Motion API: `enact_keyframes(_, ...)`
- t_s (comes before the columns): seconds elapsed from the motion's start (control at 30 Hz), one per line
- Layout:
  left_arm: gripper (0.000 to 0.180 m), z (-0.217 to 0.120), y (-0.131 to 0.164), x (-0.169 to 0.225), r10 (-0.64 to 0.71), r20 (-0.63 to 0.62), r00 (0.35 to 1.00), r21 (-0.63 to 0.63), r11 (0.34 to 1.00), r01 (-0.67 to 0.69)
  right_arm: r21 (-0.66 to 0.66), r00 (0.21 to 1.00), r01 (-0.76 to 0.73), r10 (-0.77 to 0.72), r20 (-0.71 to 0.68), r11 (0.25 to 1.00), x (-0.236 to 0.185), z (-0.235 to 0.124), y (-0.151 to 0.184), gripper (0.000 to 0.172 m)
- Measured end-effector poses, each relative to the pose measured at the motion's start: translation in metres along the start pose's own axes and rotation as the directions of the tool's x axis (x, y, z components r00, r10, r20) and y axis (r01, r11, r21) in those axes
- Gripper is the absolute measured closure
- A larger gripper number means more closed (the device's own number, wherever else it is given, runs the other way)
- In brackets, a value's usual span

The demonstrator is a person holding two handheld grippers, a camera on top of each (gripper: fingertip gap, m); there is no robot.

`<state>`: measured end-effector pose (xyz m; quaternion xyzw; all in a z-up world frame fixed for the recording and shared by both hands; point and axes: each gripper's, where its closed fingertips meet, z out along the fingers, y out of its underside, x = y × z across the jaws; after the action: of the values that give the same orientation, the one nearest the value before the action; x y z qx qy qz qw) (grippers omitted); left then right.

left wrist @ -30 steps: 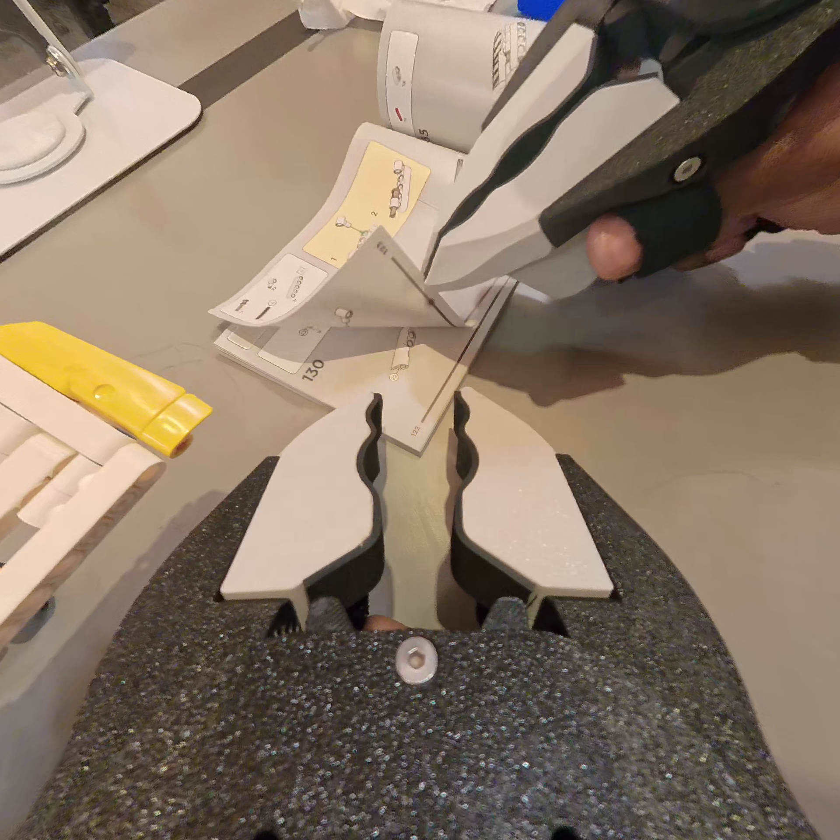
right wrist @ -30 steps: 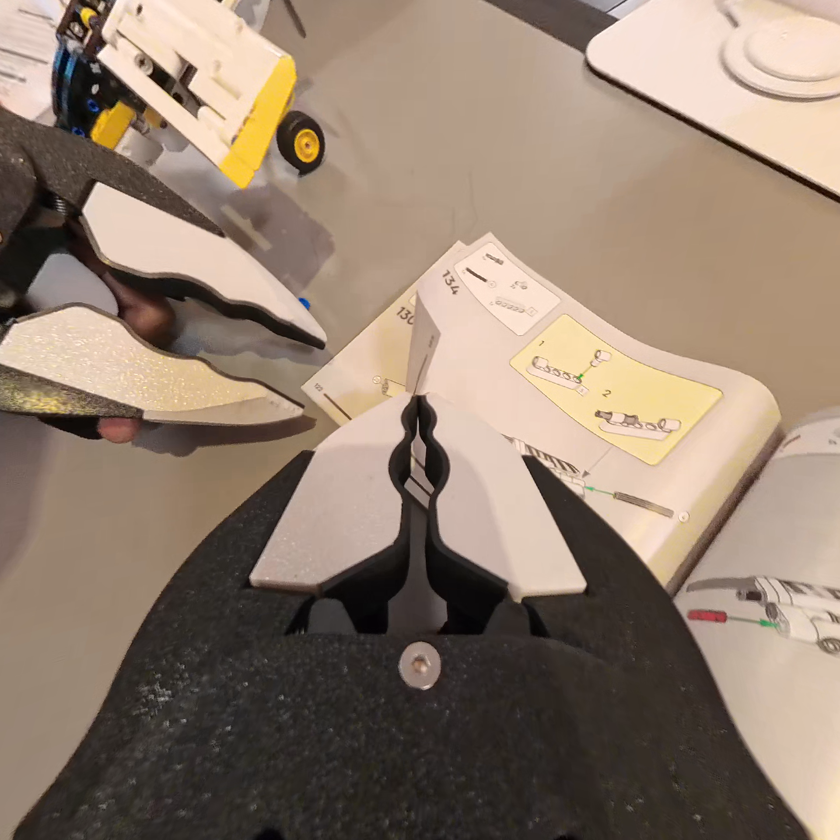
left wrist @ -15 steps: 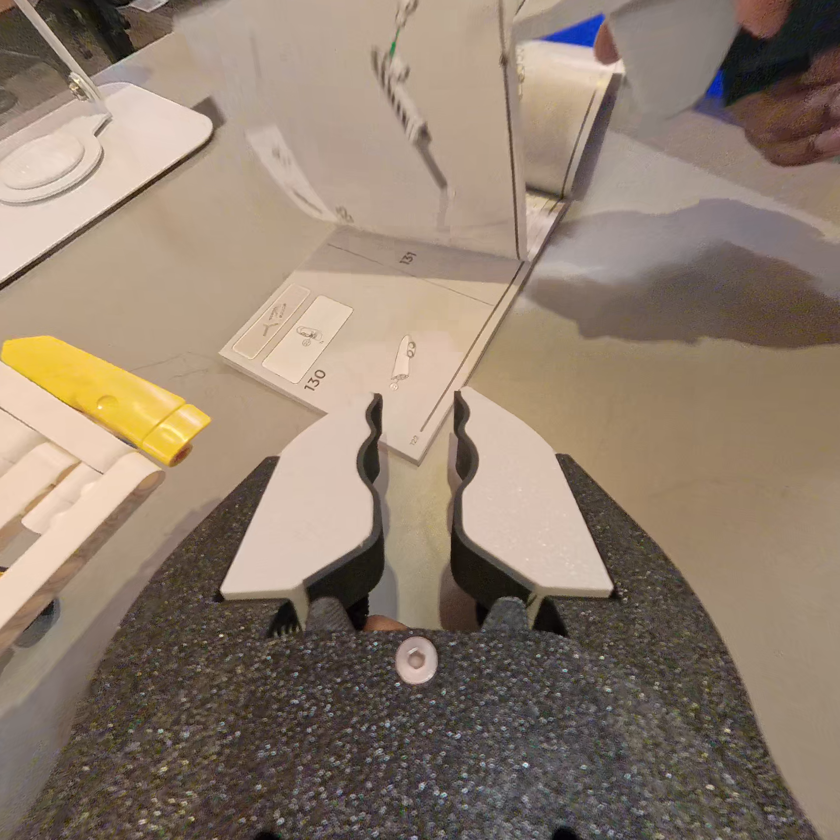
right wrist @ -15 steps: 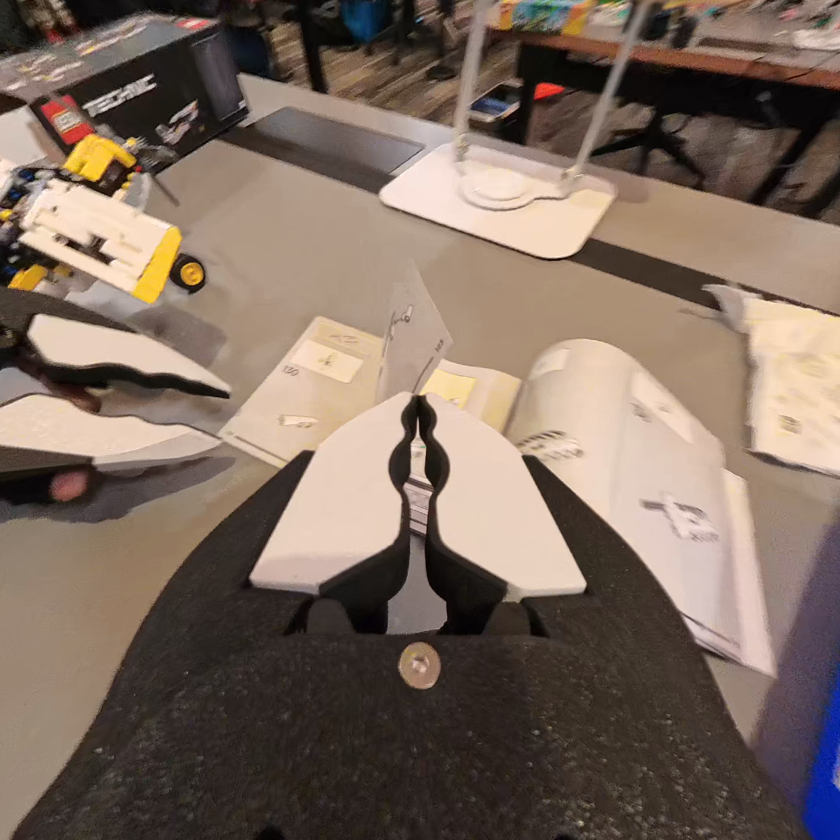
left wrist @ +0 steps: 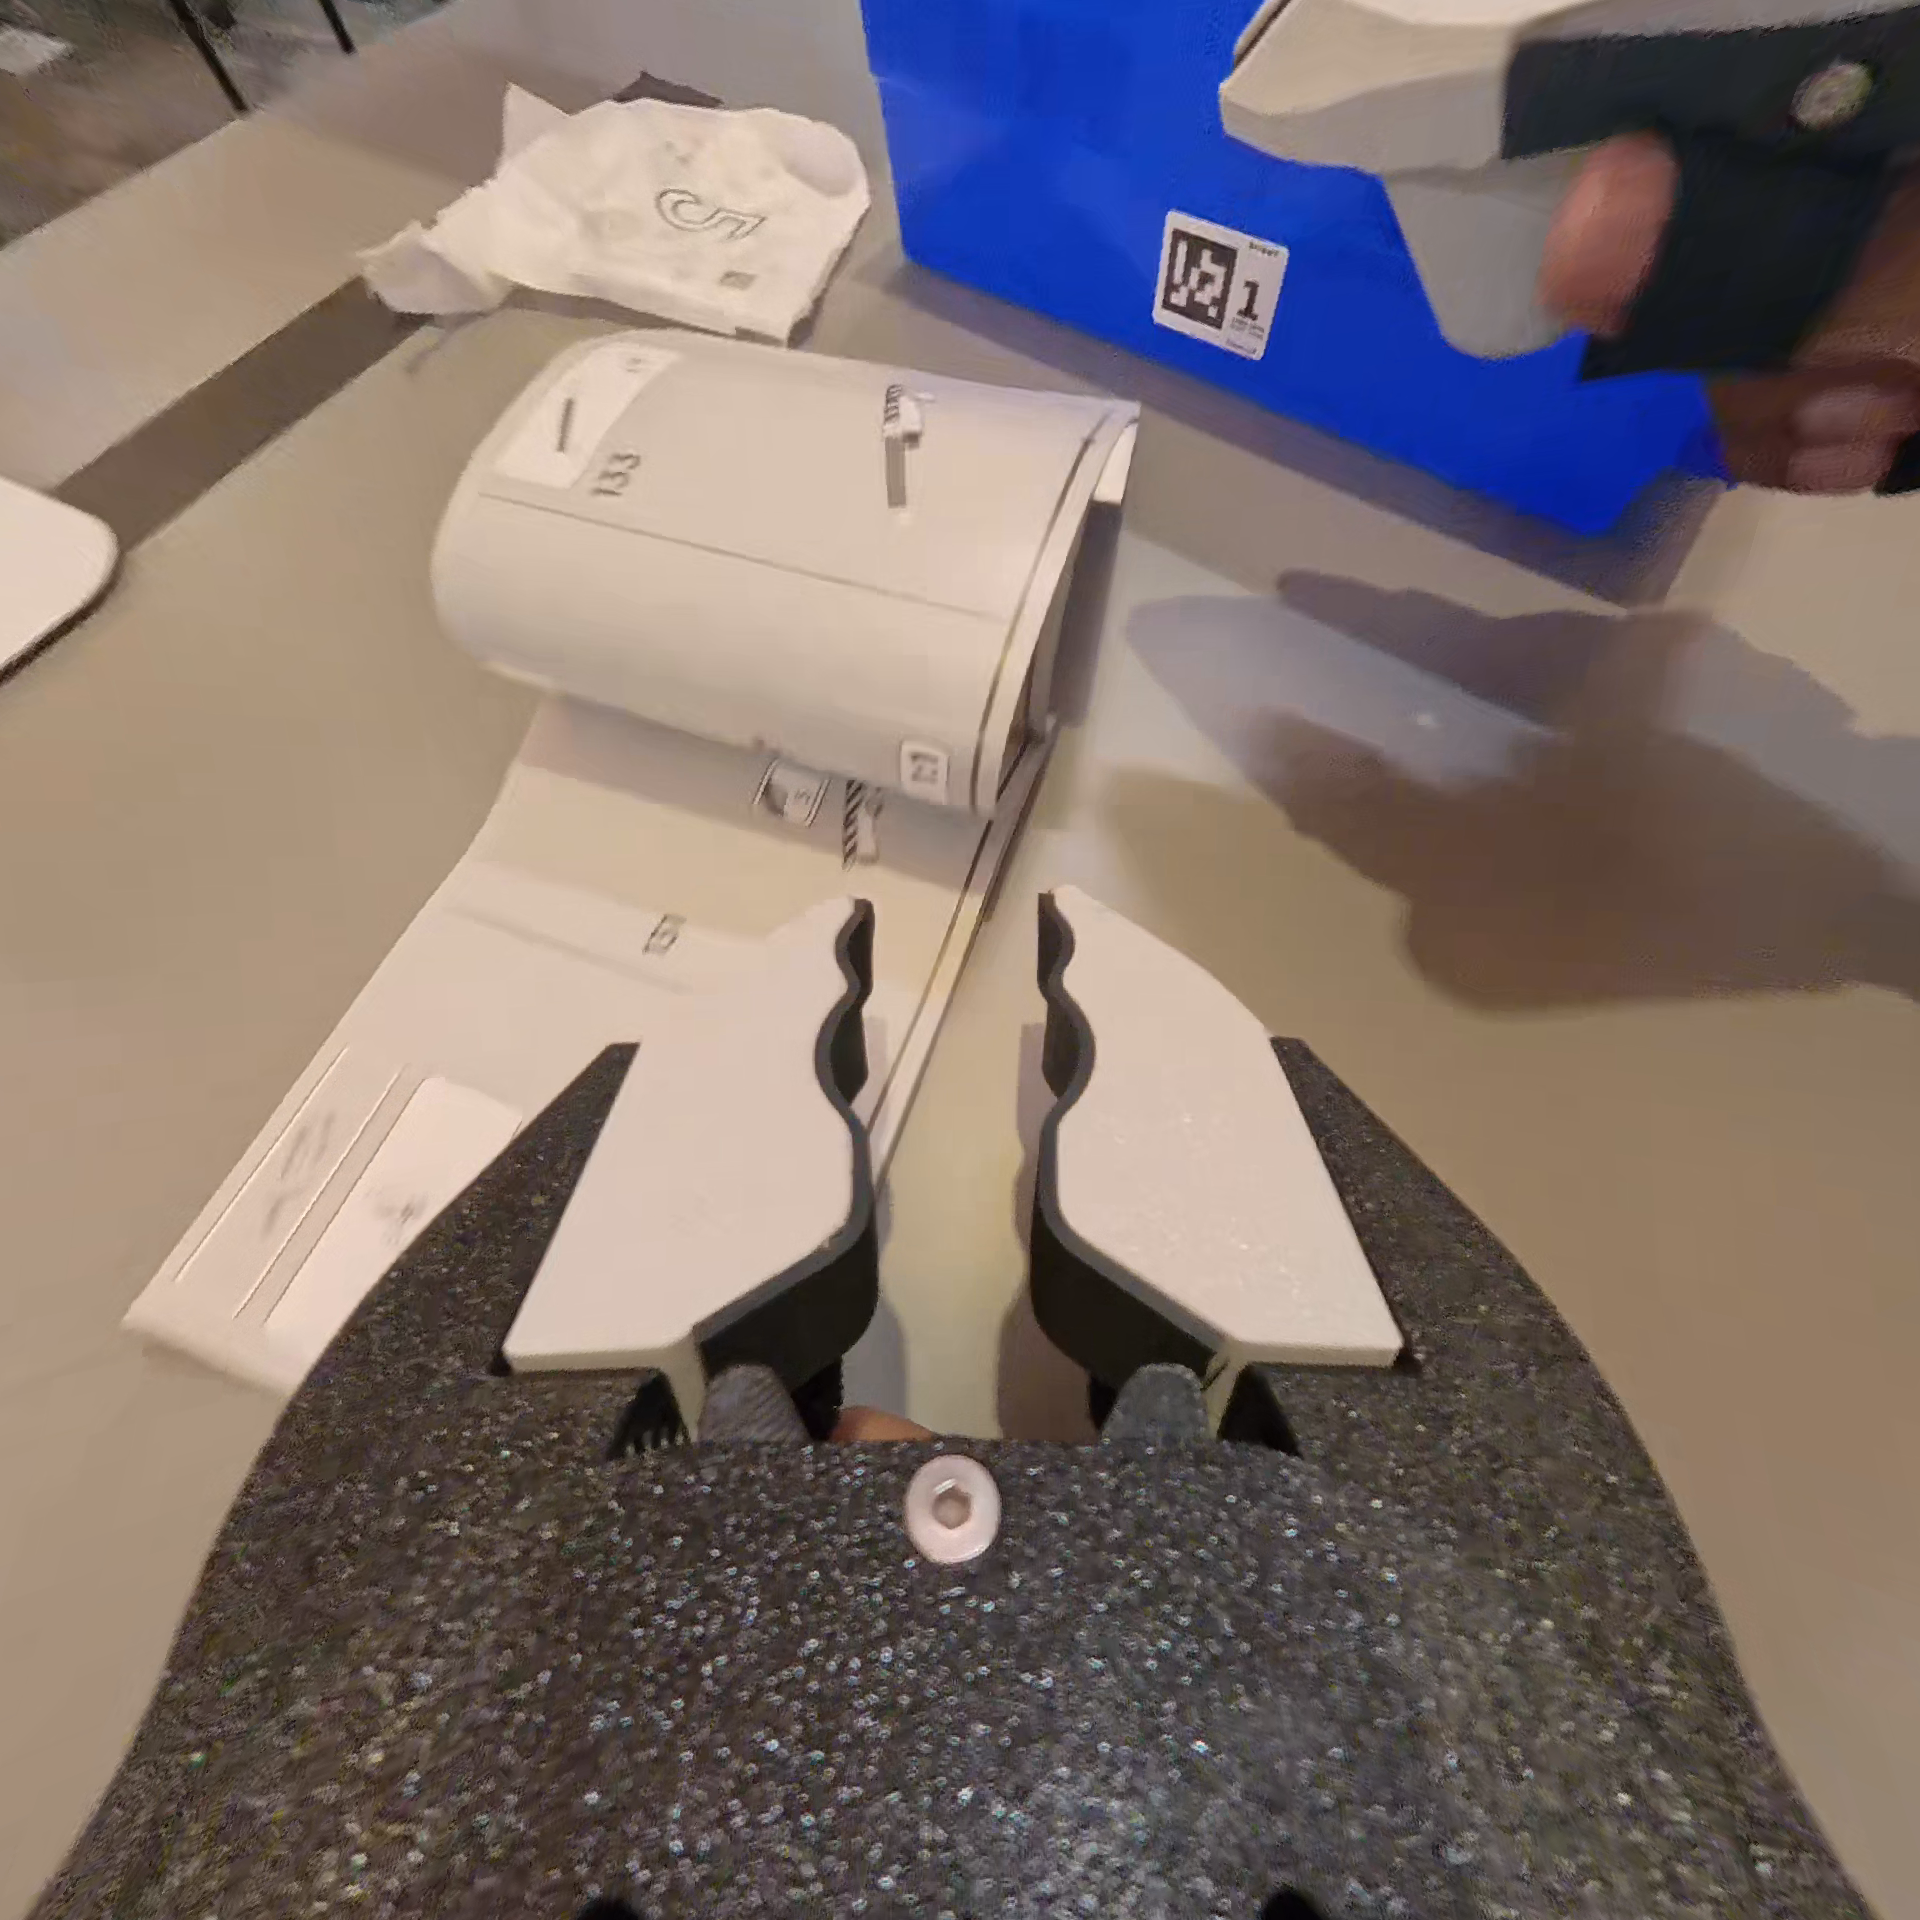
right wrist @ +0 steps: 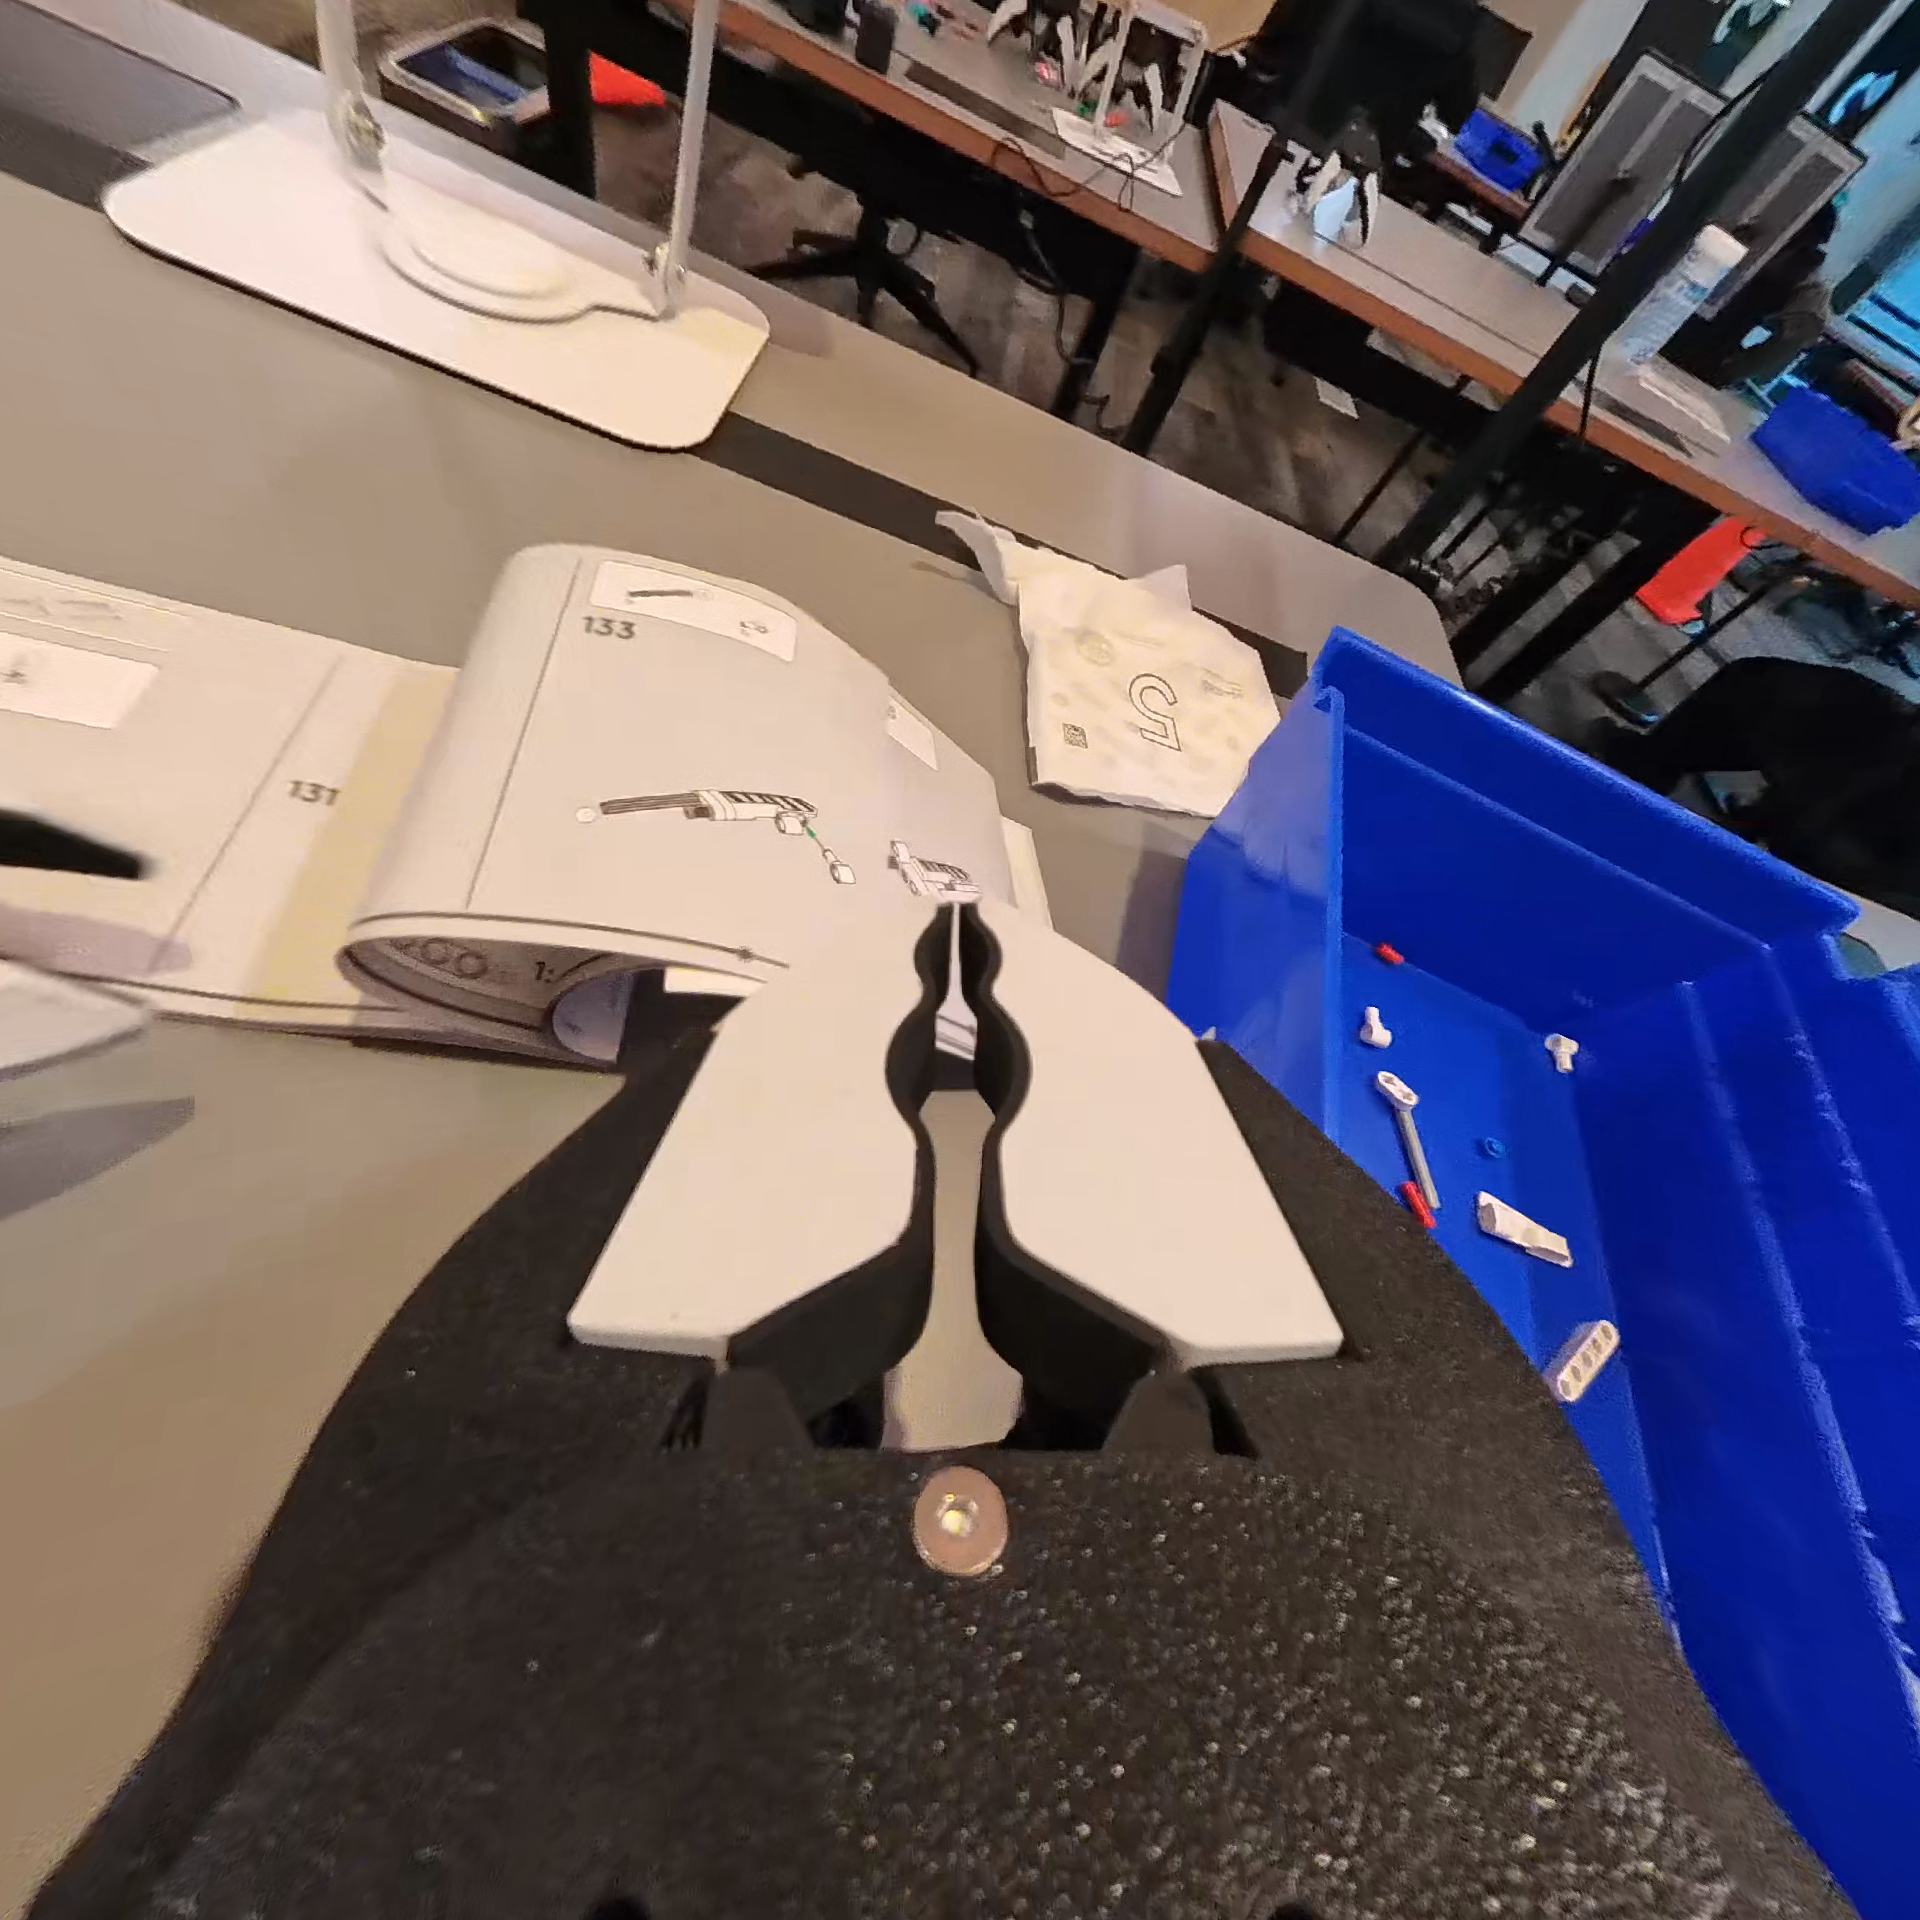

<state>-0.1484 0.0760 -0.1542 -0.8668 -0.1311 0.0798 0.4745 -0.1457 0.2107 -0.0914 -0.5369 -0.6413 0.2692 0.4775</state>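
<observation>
An open instruction booklet [left wrist: 520,987] lies on the grey table [left wrist: 260,727]. One of its pages [left wrist: 748,582] lies curled over on the far half. My left gripper [left wrist: 951,914] is open and holds nothing. It hovers over the booklet's near edge, which shows between its fingers. My right gripper [right wrist: 958,912] is shut, with its tips at the curled page's [right wrist: 675,748] near right corner. In the left wrist view the right gripper [left wrist: 1236,94] is raised in front of the blue bin [left wrist: 1039,156], apart from the page.
The blue bin [right wrist: 1558,831] stands right of the booklet and holds several small white and red parts [right wrist: 1408,1132]. A crumpled white paper bag [right wrist: 1132,707] lies behind the booklet. A white lamp base [right wrist: 416,270] stands at the far left. More tables lie beyond. The gap from one gripper's tips to the other's is roughly 15 cm. The right gripper is farther from the white lamp base [right wrist: 416,270], some 40 cm, than the left, some 35 cm.
My right gripper carried the pinched page up and over to the right. The page now lies curled on the far half and the gripper is raised by the bin. My left gripper stayed open and moved forward along the booklet.
</observation>
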Motion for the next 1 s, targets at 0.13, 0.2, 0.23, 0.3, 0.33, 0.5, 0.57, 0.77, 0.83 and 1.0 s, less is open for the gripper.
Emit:
enact_keyframes(0.13, 0.148, 0.032, -0.014, 0.004, -0.023, -0.035, 0.999, -0.031, 0.999, 0.022, 0.042, 0.994, -0.004, -0.001, 0.105, 0.999, -0.015, -0.012, 0.003, 0.168)
enact_keyframes(0.2, 0.148, 0.041, -0.025, 0.009, -0.035, -0.051, 0.998, -0.015, 0.999, 0.034, 0.069, 0.989, -0.013, 0.002, 0.147, 0.998, -0.02, -0.02, 0.006, 0.167)
enact_keyframes(0.23, 0.147, 0.045, -0.031, 0.011, -0.037, -0.062, 0.997, -0.005, 0.999, 0.037, 0.078, 0.987, -0.021, 0.008, 0.162, 0.997, -0.021, -0.023, 0.008, 0.167)
enact_keyframes(0.3, 0.147, 0.053, -0.042, 0.019, -0.028, -0.092, 0.995, 0.012, 1.0, 0.029, 0.095, 0.984, -0.033, 0.016, 0.176, 0.995, -0.022, -0.029, 0.011, 0.167)
enact_keyframes(0.33, 0.146, 0.057, -0.045, 0.023, -0.02, -0.111, 0.994, 0.01, 1.0, 0.021, 0.101, 0.983, -0.037, 0.018, 0.182, 0.994, -0.023, -0.031, 0.012, 0.167)
enact_keyframes(0.5, 0.143, 0.052, -0.038, 0.027, 0.005, -0.09, 0.996, 0.022, 1.0, -0.003, 0.126, 0.968, 0.012, -0.044, 0.249, 0.992, -0.036, -0.034, 0.014, 0.165)
enact_keyframes(0.57, 0.143, 0.035, -0.03, 0.026, 0.027, -0.064, 0.998, 0.047, 0.999, -0.024, 0.153, 0.949, 0.067, -0.111, 0.296, 0.986, -0.05, -0.034, 0.012, 0.164)
enact_keyframes(0.77, 0.14, -0.026, 0.012, 0.011, 0.078, 0.028, 0.997, 0.056, 0.995, -0.08, 0.256, 0.781, 0.276, -0.371, 0.502, 0.927, -0.124, -0.031, 0.005, 0.149)
enact_keyframes(0.83, 0.134, -0.041, 0.023, -0.001, 0.064, 0.082, 0.995, 0.056, 0.996, -0.069, 0.295, 0.698, 0.335, -0.446, 0.56, 0.895, -0.152, -0.03, 0.003, 0.142)
enact_keyframes(1.0, 0.128, -0.065, 0.039, -0.026, -0.015, 0.147, 0.989, 0.057, 0.998, 0.006, 0.34, 0.51, 0.471, -0.566, 0.648, 0.814, -0.201, -0.011, 0.002, 0.127)
